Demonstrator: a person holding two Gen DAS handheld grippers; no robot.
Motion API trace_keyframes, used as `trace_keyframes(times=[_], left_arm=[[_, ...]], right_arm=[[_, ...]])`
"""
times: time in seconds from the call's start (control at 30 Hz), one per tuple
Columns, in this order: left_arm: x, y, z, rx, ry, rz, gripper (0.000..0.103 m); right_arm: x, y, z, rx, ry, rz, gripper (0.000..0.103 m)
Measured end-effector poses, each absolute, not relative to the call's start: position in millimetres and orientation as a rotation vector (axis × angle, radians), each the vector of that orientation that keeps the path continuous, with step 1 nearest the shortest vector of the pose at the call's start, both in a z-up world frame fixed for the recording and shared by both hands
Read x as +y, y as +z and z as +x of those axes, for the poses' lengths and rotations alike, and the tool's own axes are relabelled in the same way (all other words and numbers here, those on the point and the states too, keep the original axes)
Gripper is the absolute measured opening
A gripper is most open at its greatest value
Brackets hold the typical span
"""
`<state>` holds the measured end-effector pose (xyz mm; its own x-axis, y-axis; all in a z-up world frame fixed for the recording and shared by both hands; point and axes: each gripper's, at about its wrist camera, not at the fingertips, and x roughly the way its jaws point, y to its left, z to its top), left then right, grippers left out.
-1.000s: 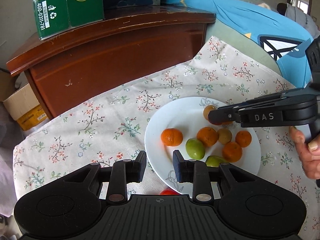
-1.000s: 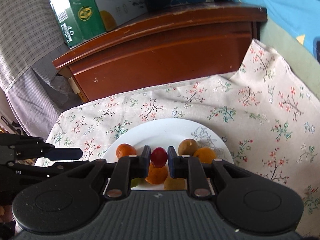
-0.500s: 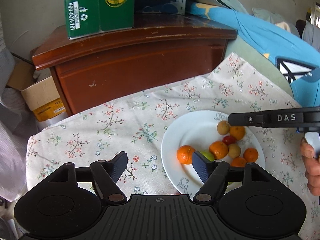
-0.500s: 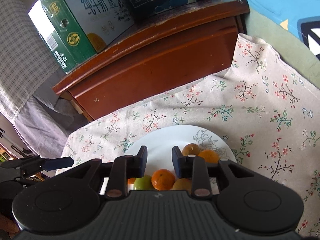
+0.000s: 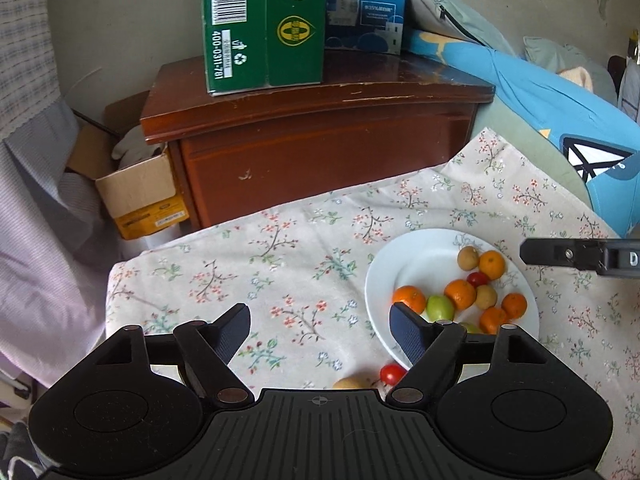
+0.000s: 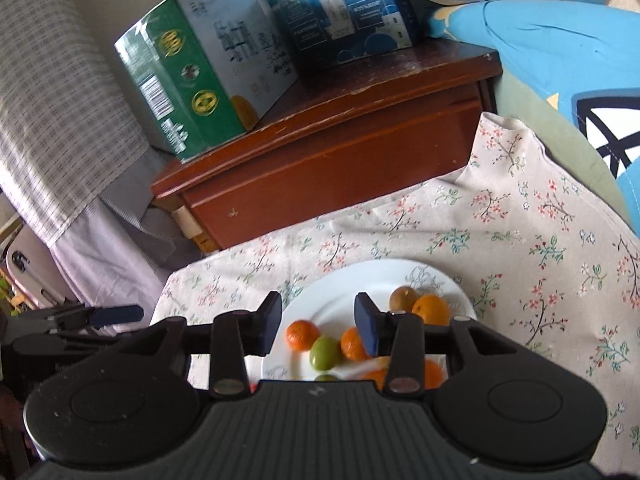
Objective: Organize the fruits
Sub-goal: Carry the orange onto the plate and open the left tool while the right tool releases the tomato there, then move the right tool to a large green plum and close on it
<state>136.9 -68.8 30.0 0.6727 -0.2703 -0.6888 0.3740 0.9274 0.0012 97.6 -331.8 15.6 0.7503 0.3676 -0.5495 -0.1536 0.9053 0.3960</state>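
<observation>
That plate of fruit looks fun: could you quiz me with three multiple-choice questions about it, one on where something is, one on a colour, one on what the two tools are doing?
1. Where does the red cherry tomato off the plate lie?
A. On the floral cloth beside the plate's near rim
B. On the wooden cabinet
C. Inside the cardboard box

2. What colour is the fruit next to the leftmost orange?
A. Purple
B. Green
C. White

3. How do the left gripper and right gripper stand?
A. Both shut on oranges
B. One holds the plate
C. Both open, holding nothing

Answers: 1 A, the tomato rests on cloth just outside the rim. 2 B, it is plainly green. 3 C, the fingers are spread with nothing between them.
</observation>
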Motion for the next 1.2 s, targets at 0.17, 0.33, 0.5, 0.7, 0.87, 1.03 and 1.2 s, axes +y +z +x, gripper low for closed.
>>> trace_keyframes(times=[0.17, 0.33, 0.5, 0.7, 0.87, 1.03, 1.2], left_arm=[[-62.4, 25.6, 123.2, 0.764, -0.36, 0.178, 0.078], [-58.3, 19.3, 112.3, 0.783, -0.354, 0.203, 0.078], [-58.7, 9.8, 101.5, 0.803, -0.363, 0.24, 0.078], [-59.0, 0.9, 91.4, 0.806, -0.356, 0.279, 0.078], [-55.4, -4.4, 87.4, 0.817, -0.349, 0.274, 0.078], [-52.6, -8.7, 85.5, 0.81, -0.348, 0.286, 0.078], [-47.0, -12.5, 86.5, 0.818, -0.336, 0.268, 0.079]], right_arm=[[-314.8, 7.4, 76.3, 0.697, 0.314, 0.286, 0.042], [-298.8, -1.3, 54.9, 0.719, 0.333, 0.255, 0.048], [-284.0, -11.1, 38.8, 0.747, 0.345, 0.216, 0.049], [-267.2, -25.0, 24.6, 0.788, 0.36, 0.189, 0.049], [-256.0, -36.3, 14.2, 0.818, 0.365, 0.169, 0.049], [-246.3, -47.9, 8.6, 0.852, 0.368, 0.147, 0.049], [-239.5, -50.2, 9.8, 0.848, 0.377, 0.13, 0.049]])
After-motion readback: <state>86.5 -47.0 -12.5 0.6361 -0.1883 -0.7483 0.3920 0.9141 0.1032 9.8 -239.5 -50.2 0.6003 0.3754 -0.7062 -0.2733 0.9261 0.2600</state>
